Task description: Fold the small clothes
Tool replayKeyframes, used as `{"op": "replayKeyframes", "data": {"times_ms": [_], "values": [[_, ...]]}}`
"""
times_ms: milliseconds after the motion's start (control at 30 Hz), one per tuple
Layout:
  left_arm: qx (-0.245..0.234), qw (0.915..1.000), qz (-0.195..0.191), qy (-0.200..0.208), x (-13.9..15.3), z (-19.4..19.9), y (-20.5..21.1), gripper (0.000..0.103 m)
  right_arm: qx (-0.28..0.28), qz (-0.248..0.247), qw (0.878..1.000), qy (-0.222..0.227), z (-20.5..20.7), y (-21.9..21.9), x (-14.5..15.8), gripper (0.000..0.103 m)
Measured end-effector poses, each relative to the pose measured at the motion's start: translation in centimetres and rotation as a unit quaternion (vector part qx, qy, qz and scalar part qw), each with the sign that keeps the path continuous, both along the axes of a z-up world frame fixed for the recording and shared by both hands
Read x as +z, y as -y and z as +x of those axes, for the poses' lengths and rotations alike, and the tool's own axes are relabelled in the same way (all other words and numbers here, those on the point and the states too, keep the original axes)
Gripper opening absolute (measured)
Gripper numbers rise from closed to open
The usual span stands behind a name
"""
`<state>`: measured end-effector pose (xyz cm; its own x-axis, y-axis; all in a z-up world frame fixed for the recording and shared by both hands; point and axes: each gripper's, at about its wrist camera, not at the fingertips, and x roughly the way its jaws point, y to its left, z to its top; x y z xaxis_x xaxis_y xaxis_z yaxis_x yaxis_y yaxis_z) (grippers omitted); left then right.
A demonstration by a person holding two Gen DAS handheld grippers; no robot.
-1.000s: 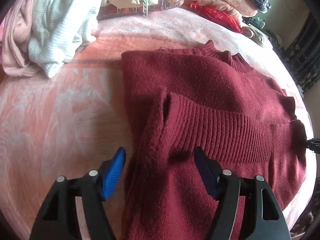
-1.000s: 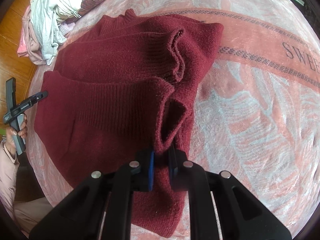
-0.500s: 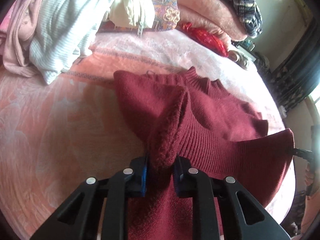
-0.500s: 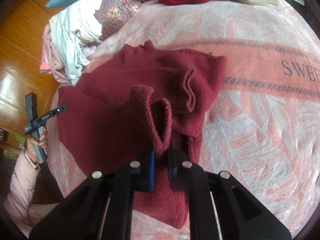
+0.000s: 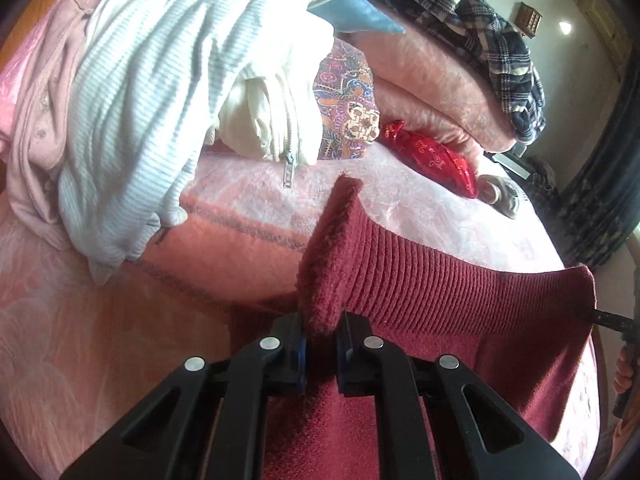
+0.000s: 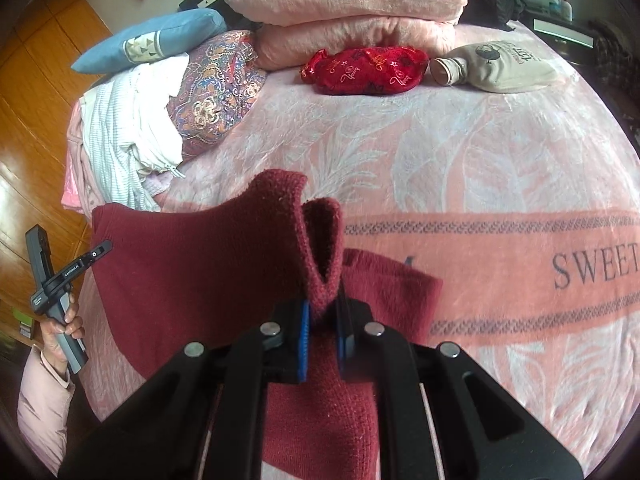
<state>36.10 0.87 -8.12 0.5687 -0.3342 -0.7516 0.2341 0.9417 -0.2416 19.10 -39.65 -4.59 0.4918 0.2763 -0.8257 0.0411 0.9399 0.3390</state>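
a sunlit bedroom around us

we see a bed (image 6: 460, 152) under a pink leaf-patterned blanket, folded pink quilts (image 6: 344, 4) stacked at its head, orange wooden panelling (image 6: 44, 92) on the left, and dark curtains (image 5: 600, 200) at the right.

Fuzzy, matt knit on the maroon sweater (image 5: 460, 292), its hem band ribbed, the rest a nubbly wool-like pile; the bed blanket (image 6: 460, 168) is soft plush fleece with a faint sheen; the gripper frame (image 6: 320, 400) is matt black plastic with bright metal rivets, its pads (image 6: 304, 332) blue and rubbery; the white top (image 5: 152, 80) is fine-ribbed cloth, the red pouch (image 6: 364, 70) velvety, the floor (image 6: 24, 128) glossy wood
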Motion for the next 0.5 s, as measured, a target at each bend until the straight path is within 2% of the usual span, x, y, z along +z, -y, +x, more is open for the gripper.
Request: {"op": "replayKeyframes", "data": {"times_ms": [167,333,433,500], "values": [[0.006,0.9984,0.047,-0.033,-5.3,3.3,1.6,0.01,-0.017,-0.04,0.998,-0.049,3.4,-0.1,-5.4,0.009],[0.012,0.9956,0.067,-0.063,-9.6,4.0,2.1,0.011,-0.032,-0.041,0.996,-0.077,4.3,0.8,-9.3,0.01],[0.015,0.9958,0.063,-0.065,-10.0,3.8,1.8,0.012,-0.038,-0.046,0.995,-0.084,4.4,0.7,-10.3,0.013],[0.016,0.9949,0.066,-0.075,-9.8,3.9,1.8,0.018,-0.042,-0.056,0.993,-0.092,4.4,0.6,-10.7,0.017]]}}
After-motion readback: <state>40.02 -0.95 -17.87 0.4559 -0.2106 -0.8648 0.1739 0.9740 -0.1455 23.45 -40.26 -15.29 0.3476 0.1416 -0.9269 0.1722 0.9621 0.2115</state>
